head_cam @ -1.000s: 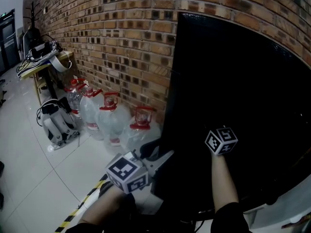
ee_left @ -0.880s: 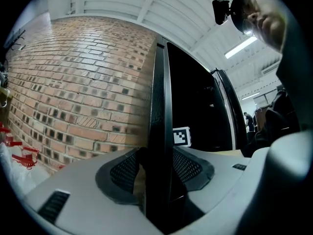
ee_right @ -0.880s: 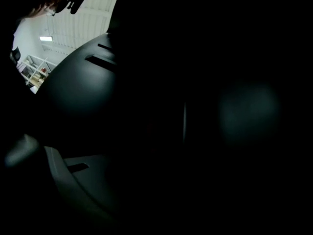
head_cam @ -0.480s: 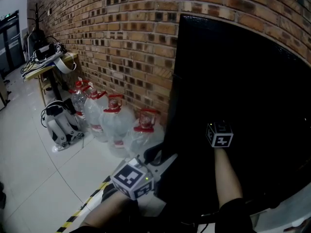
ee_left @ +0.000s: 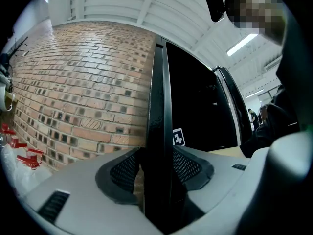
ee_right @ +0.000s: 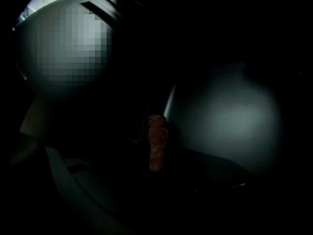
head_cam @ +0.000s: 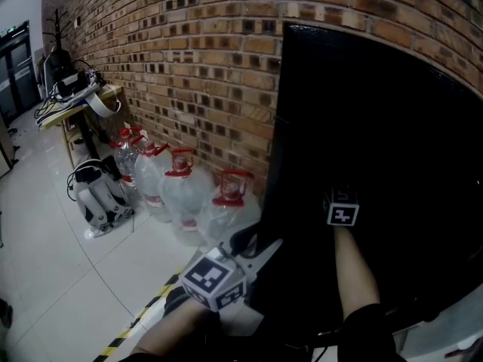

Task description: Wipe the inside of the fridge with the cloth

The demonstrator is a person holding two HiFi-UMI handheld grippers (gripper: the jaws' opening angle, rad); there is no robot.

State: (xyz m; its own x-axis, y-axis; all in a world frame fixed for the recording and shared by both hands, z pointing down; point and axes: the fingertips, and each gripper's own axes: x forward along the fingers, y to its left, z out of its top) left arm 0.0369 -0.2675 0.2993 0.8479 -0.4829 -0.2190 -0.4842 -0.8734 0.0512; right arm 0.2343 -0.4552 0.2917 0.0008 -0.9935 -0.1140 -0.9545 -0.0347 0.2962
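Brick wall [head_cam: 189, 66] runs along the far side, with red-capped jugs [head_cam: 185, 191] on the tiled floor [head_cam: 45, 277] at its foot, just left of the black fridge [head_cam: 392, 127]. In the right gripper view the cloth [ee_right: 156, 155] shows as a narrow, reddish-brown, nubbly strip in near darkness. It stands upright, its long axis vertical. The right tool [ee_right: 156, 138] has it pinched between its jaws, which have just closed a little further. The right forearm [head_cam: 355, 277] reaches straight out toward the fridge's dark face. The left tool [ee_left: 159, 168], on a left forearm [head_cam: 170, 330] angled toward the right, is clamped on the upright edge of the door [ee_left: 159, 92], with a pad against either side.
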